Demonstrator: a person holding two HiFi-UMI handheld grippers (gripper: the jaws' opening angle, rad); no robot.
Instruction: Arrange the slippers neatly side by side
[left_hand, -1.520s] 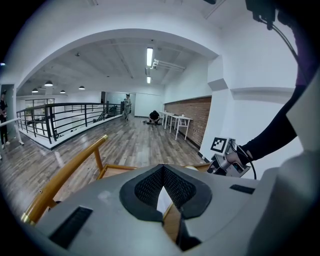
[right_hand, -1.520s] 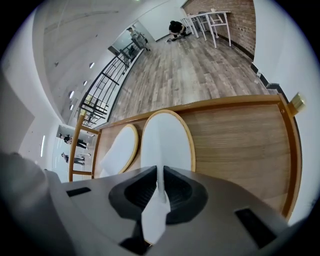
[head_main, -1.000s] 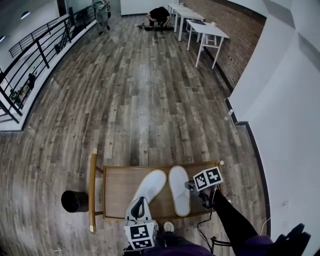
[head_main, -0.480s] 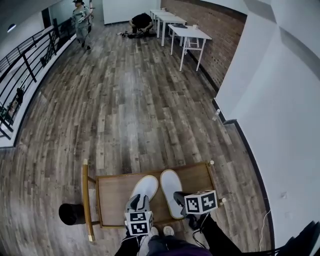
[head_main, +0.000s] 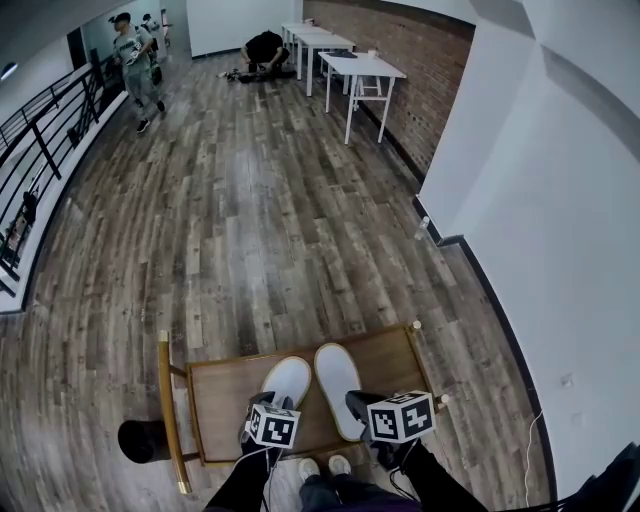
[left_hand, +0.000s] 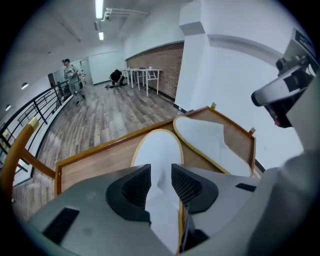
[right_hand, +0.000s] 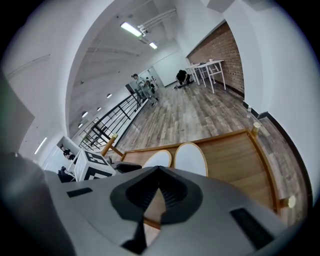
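Observation:
Two white slippers with tan edging lie side by side, toes pointing away, on a low wooden table (head_main: 400, 352). The left slipper (head_main: 286, 382) and the right slipper (head_main: 337, 384) almost touch. My left gripper (head_main: 266, 407) hovers at the left slipper's heel (left_hand: 159, 150). Its jaws are opening, the heel shows in the gap, and the pads (left_hand: 186, 184) stand clear of it. My right gripper (head_main: 360, 402) sits by the right slipper's heel at the table's near edge, shut with nothing in it. From the right gripper (right_hand: 159, 184) view, both slippers (right_hand: 190, 159) lie ahead.
A black round object (head_main: 140, 440) stands on the floor left of the table. White tables (head_main: 360, 68) line the far brick wall, where a person crouches (head_main: 264, 48). Another person walks (head_main: 134, 62) near the railing (head_main: 40, 150). A white wall (head_main: 540, 220) runs along the right.
The left gripper swung the left slipper's heel rightward until it lay beside the right one, then opened off it. The right gripper shut and drew back toward the near edge.

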